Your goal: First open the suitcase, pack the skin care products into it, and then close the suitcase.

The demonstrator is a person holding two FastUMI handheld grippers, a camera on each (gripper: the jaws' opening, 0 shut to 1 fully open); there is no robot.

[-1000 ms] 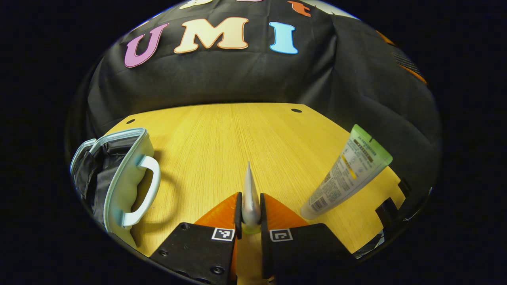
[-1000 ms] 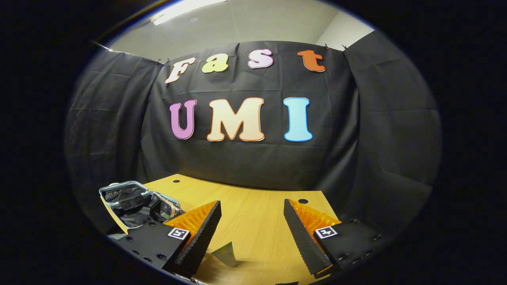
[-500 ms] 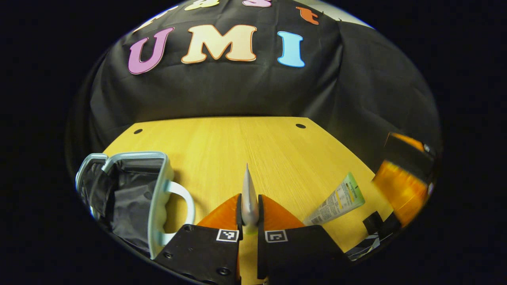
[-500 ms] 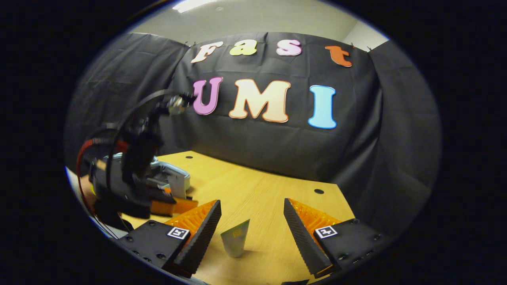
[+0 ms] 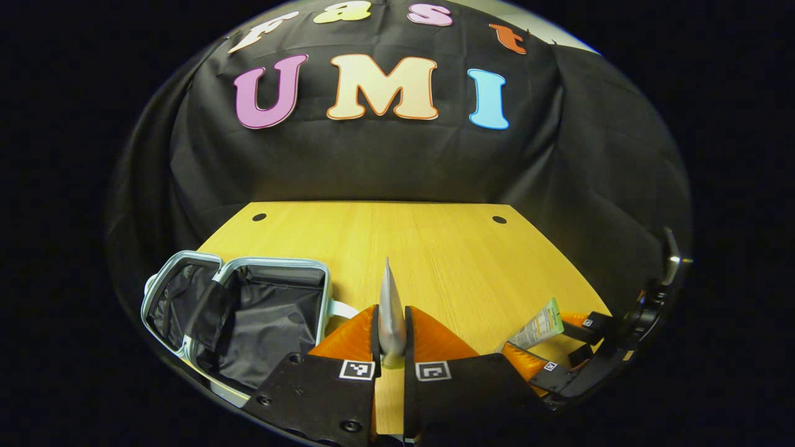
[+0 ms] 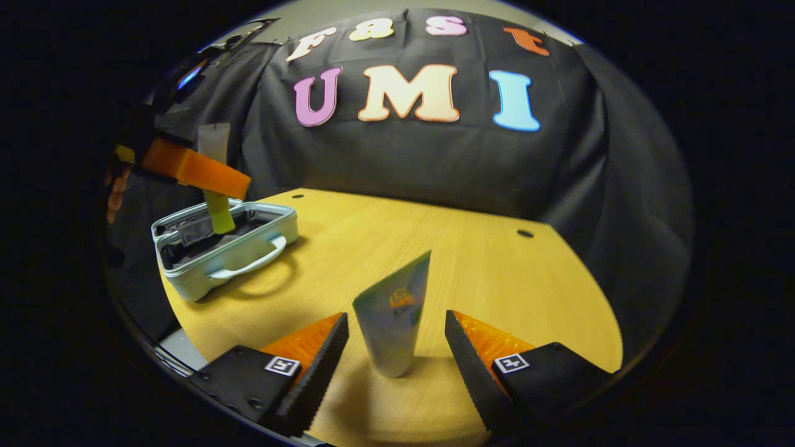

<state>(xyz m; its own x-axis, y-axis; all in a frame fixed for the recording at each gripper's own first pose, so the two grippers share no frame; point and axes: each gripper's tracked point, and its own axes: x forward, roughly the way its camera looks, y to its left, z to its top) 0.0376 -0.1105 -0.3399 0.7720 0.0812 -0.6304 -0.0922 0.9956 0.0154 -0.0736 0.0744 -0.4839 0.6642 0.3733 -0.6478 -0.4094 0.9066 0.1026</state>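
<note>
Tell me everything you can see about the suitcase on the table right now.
The suitcase is a small, pale blue-green hard-shell case, lying open flat near the table's left edge. Both halves face up, showing dark fabric lining with a strap across one half. A light carry handle sticks out from its side toward the table's middle. The left gripper holds a tube above the open case; I cannot tell whether the tube touches the lining.
</note>
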